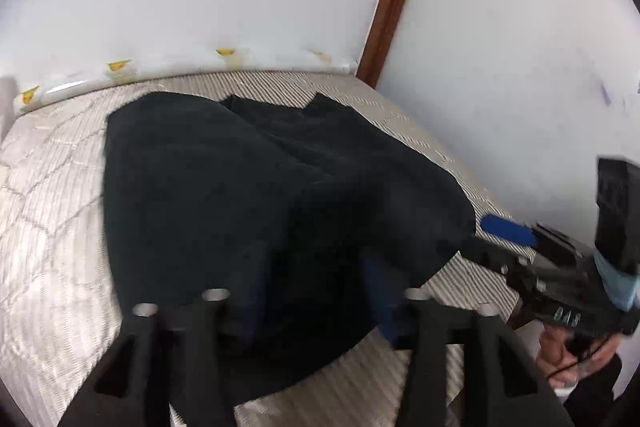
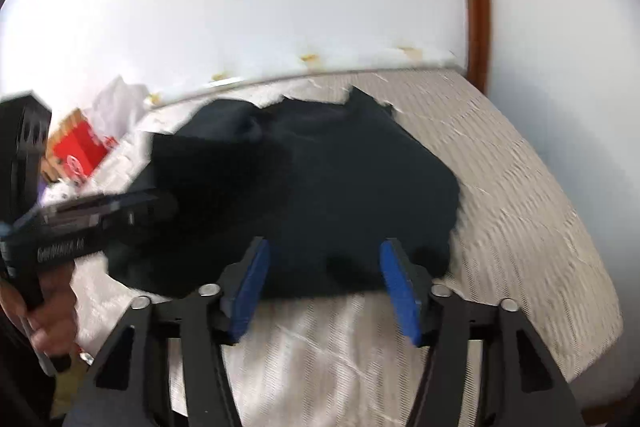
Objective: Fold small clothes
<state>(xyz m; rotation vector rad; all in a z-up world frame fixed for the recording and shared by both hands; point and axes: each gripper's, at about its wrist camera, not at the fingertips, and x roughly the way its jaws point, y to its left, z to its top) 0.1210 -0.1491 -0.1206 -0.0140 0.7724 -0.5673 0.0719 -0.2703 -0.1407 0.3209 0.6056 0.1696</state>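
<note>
Right wrist view: dark garment (image 2: 320, 187) lies bunched on the bed (image 2: 520, 207), part-folded, toward the wall. My right tongs (image 2: 324, 291) stand open at its near hem, blue pads clear, holding nothing. My left tongs (image 1: 316, 307) hang over the cloth with jaws apart; their tips are lost against the dark fabric, so I cannot tell about a grip. Risk: a pinch through both layers would drag the fold askew. Both point down, left steeper.
</note>
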